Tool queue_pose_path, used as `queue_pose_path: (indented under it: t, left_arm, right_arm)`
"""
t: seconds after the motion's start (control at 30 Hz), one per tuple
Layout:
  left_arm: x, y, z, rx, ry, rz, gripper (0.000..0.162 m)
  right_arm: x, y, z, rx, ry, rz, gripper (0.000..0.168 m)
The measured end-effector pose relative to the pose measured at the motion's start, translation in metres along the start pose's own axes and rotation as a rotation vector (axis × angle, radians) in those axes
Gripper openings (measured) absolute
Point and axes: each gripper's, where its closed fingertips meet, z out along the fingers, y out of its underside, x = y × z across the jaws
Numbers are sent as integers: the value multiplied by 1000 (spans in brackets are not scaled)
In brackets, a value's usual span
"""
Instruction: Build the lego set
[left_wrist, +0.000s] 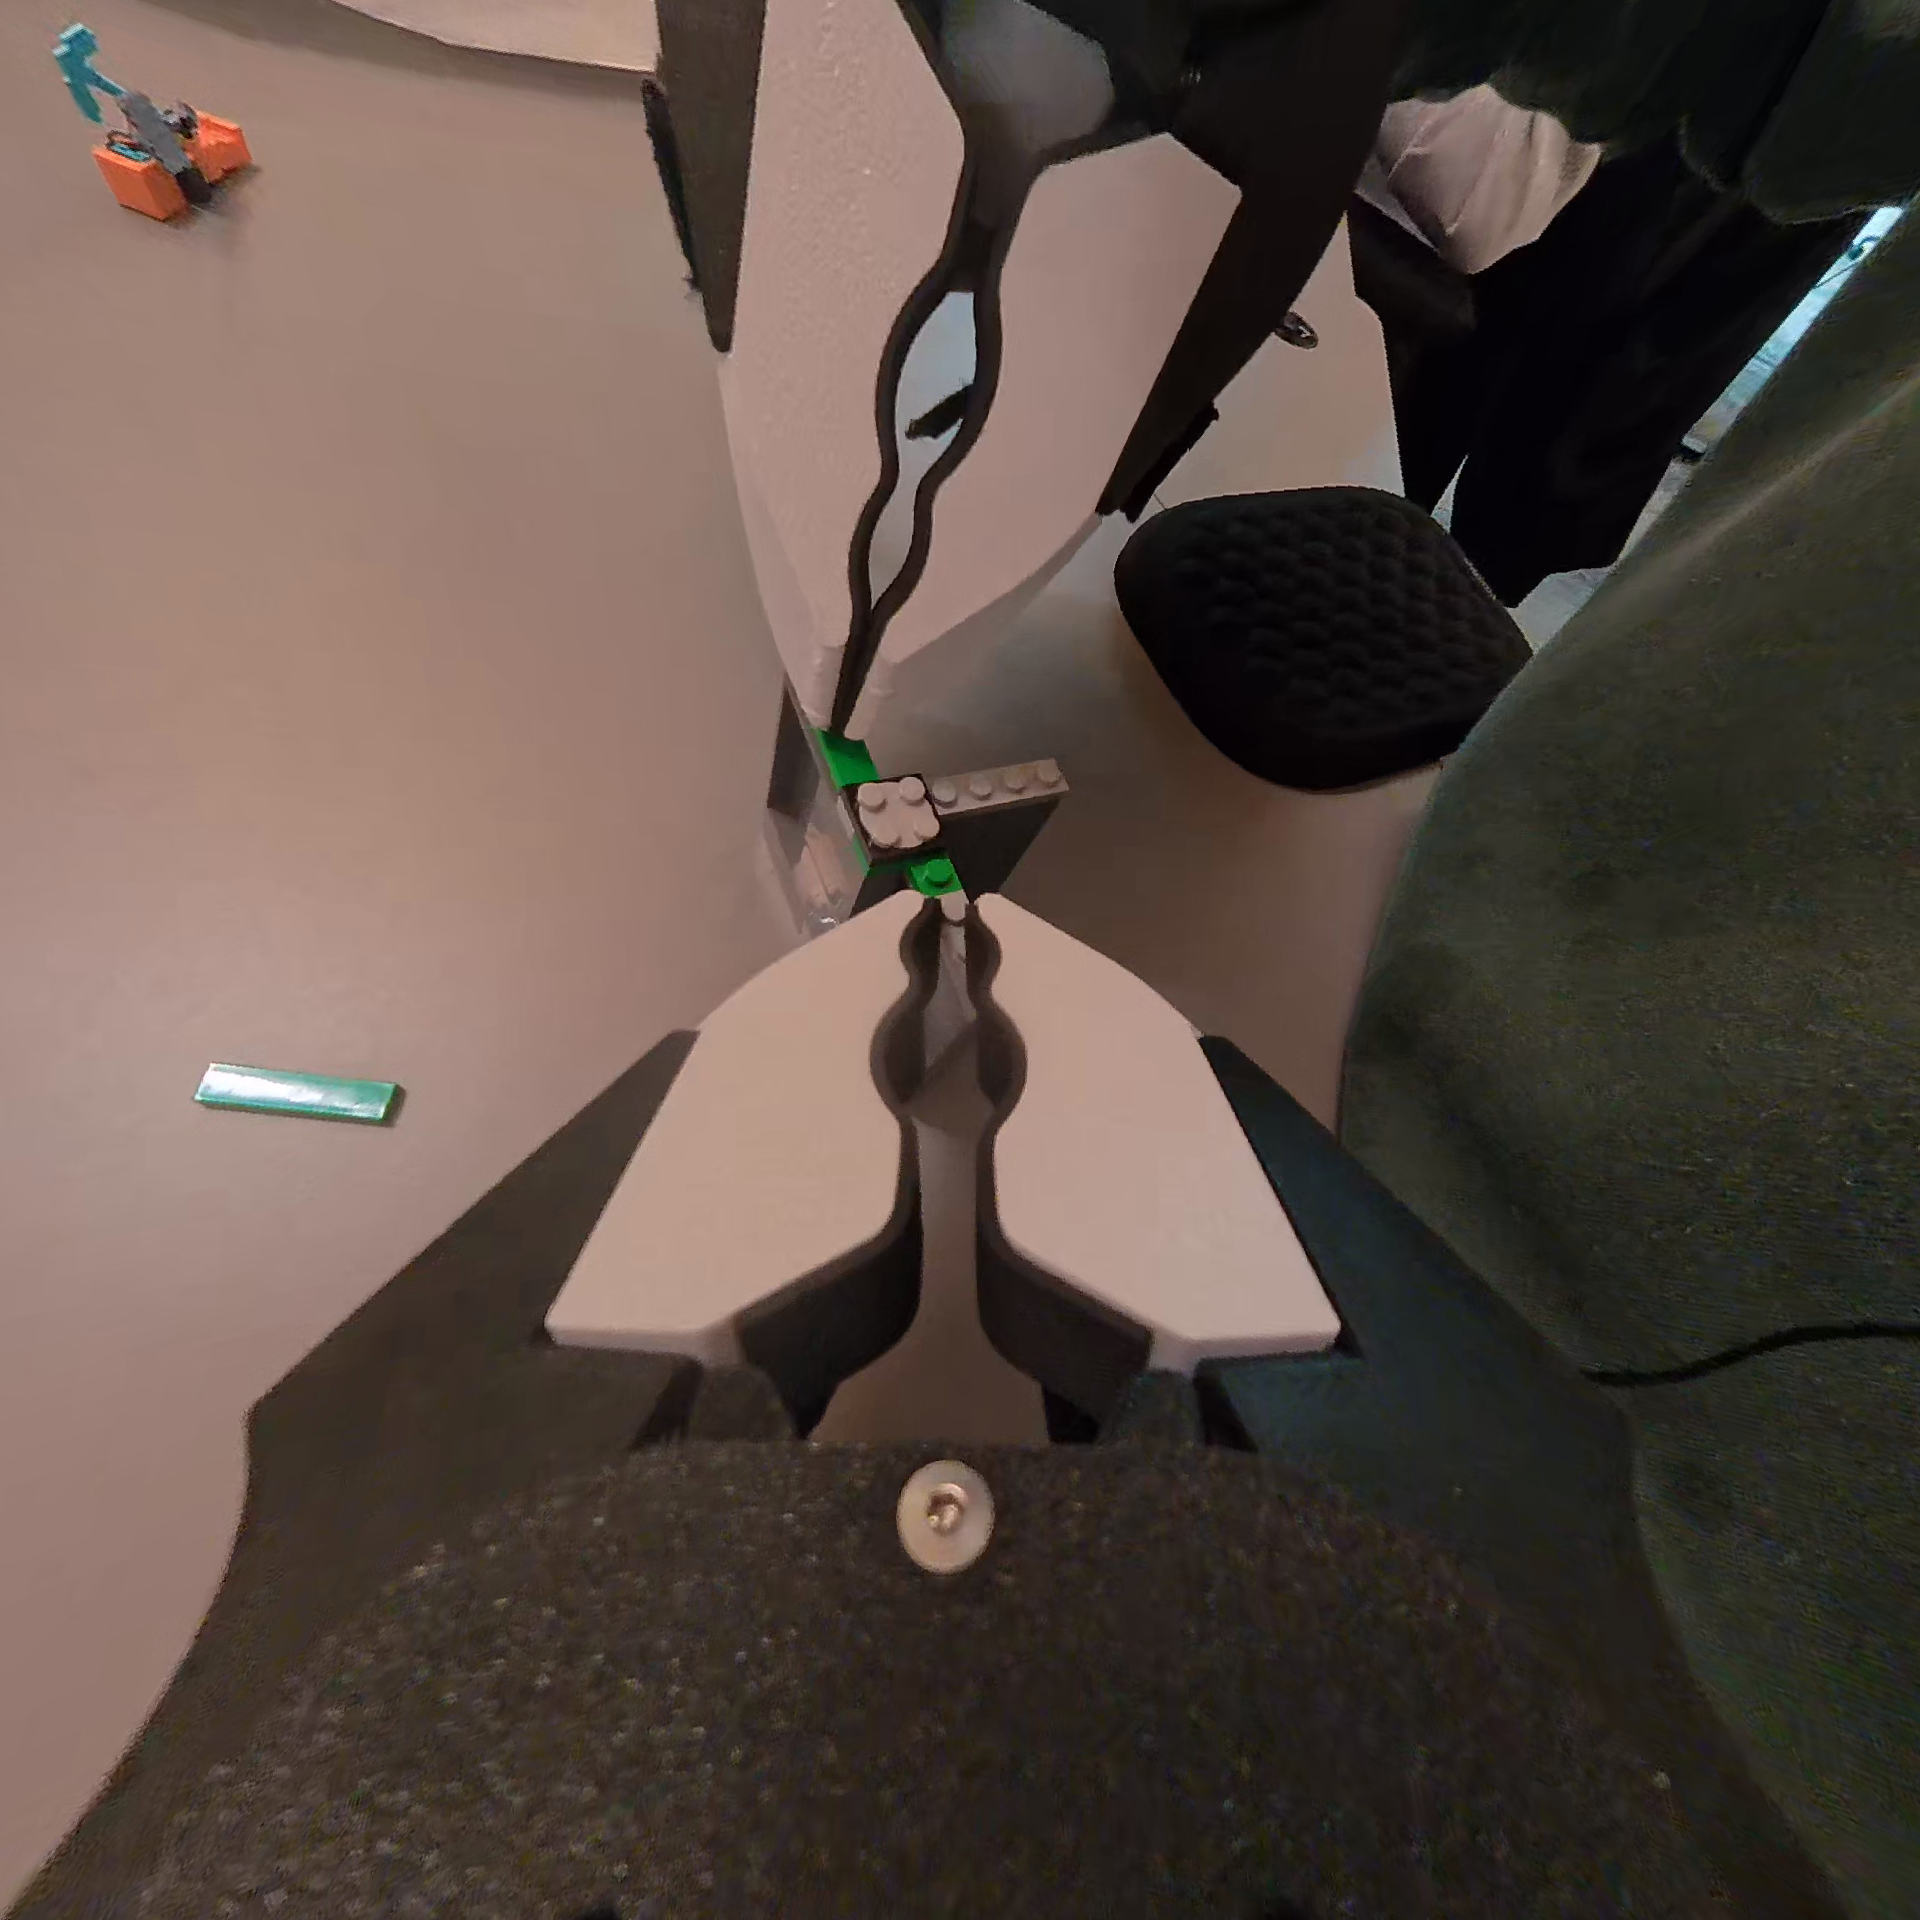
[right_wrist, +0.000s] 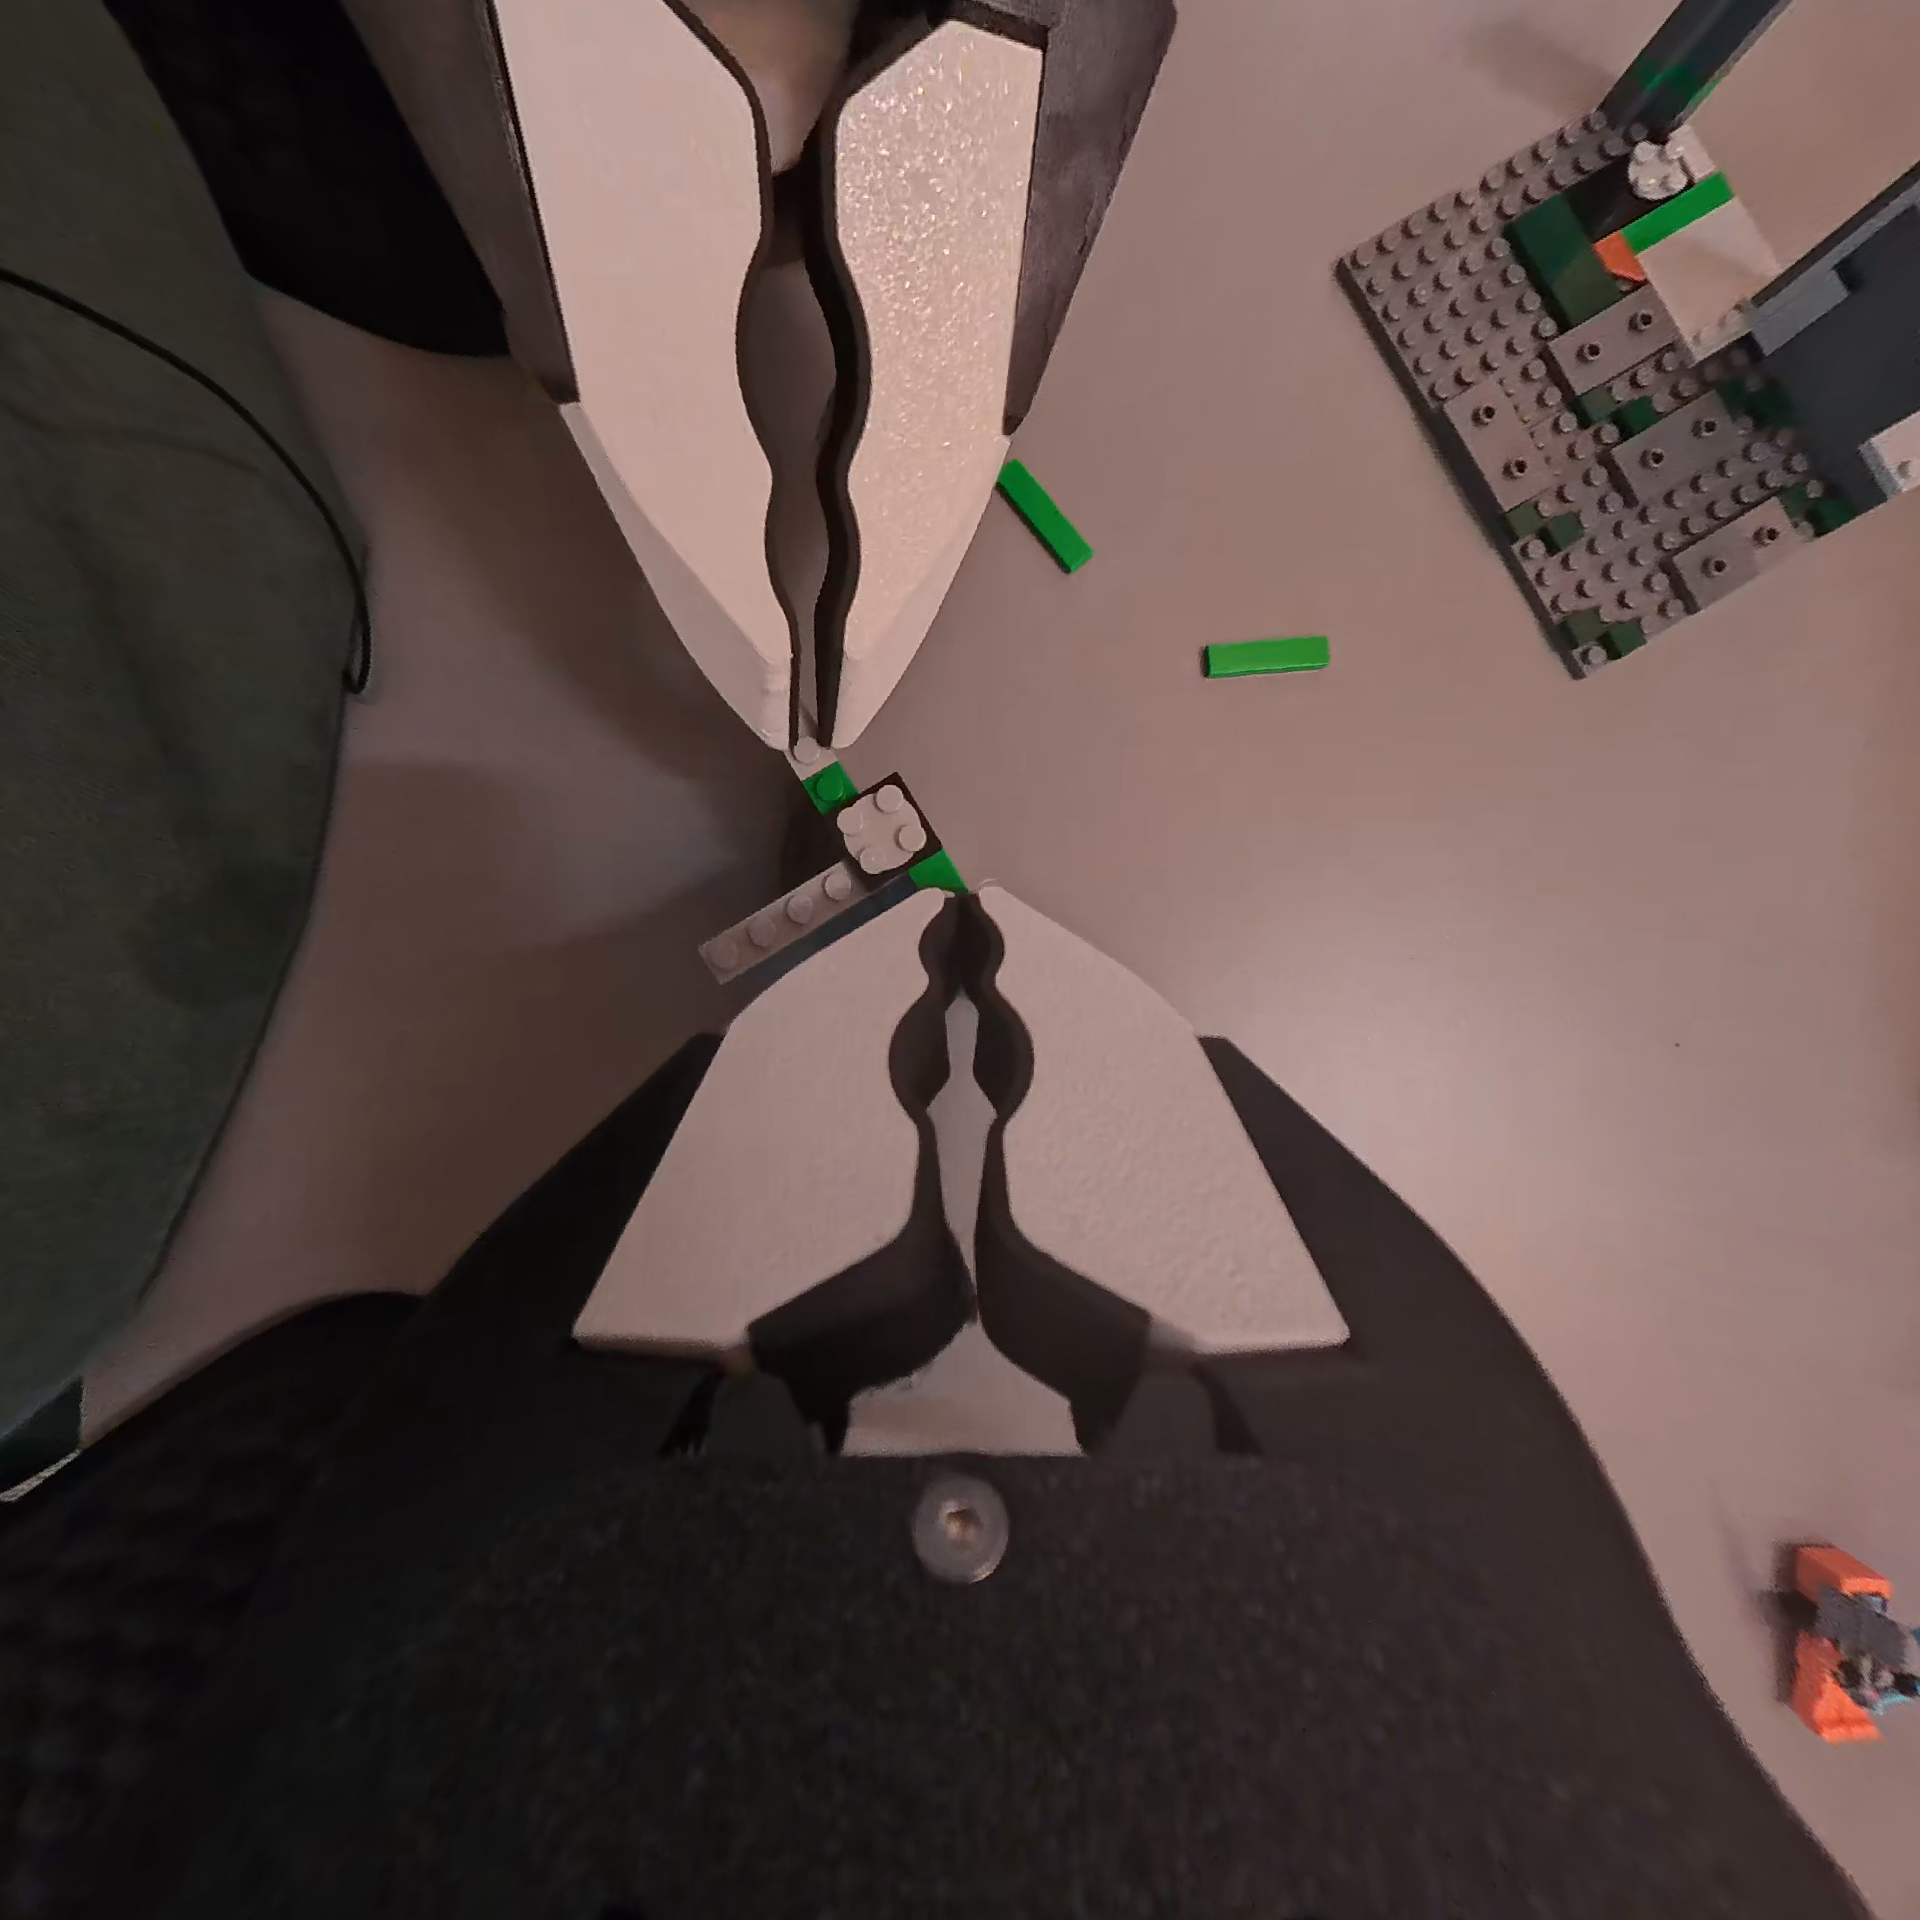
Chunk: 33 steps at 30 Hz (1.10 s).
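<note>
Both grippers meet tip to tip over a pale table (right_wrist: 1455, 987), each pinching one end of the same small brick assembly (left_wrist: 902, 821). The left gripper (left_wrist: 954, 906) has its fingers pressed together on the near green end; what exactly sits between the tips is hard to make out, only a small pale stud showing. The right gripper (right_wrist: 958, 902) nips the opposite green end, its pads almost touching. The assembly is a green strip with a pale grey studded square on top and a grey studded bar sticking out sideways; dark parts below it are hidden in shadow.

Away from the assembly, two loose green flat pieces (right_wrist: 1265, 657) lie on the table, one partly tucked behind the left gripper's finger. Farther beyond them stands a grey studded baseplate (right_wrist: 1475, 343) with dark green and grey bricks, its upper structure cut off by the frame edge. A blurred orange model (right_wrist: 1837, 1654) sits well apart from the assembly. A dark green sleeve (left_wrist: 1662, 1039) fills one side.
</note>
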Motion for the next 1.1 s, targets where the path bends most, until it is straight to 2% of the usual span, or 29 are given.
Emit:
queue_pose_path:
  t: [0.03, 0.23, 0.37, 0.5, 0.7, 0.9, 1.1]
  left_arm:
    - [0, 0, 0, 1, 0, -2, 4]
    - [2, -3, -1, 26, 16, -15, 4]
    - [-7, -16, -18, 87, -32, -16, 6]
    - [-35, -12, -31, 90, -161, -12, 5]
    - [-84, 17, -33, -72, -347, 40, 22]
    - [-111, 30, -18, -207, -336, 138, 32]
    - [-129, 38, -10, -303, -245, 142, 37]
  right_arm:
    - [0, 0, 0, -3, 6, -4, 0]
    - [0, -2, 0, 11, 30, 11, 0]
    - [8, -14, -12, 182, 37, 139, 0]
    - [25, -19, -33, 312, 86, 227, 0]
    - [35, 0, -50, 450, 170, 340, 0]
    - [24, 29, -55, 556, 193, 441, 0]
    - [6, 52, -57, 590, 185, 488, 0]
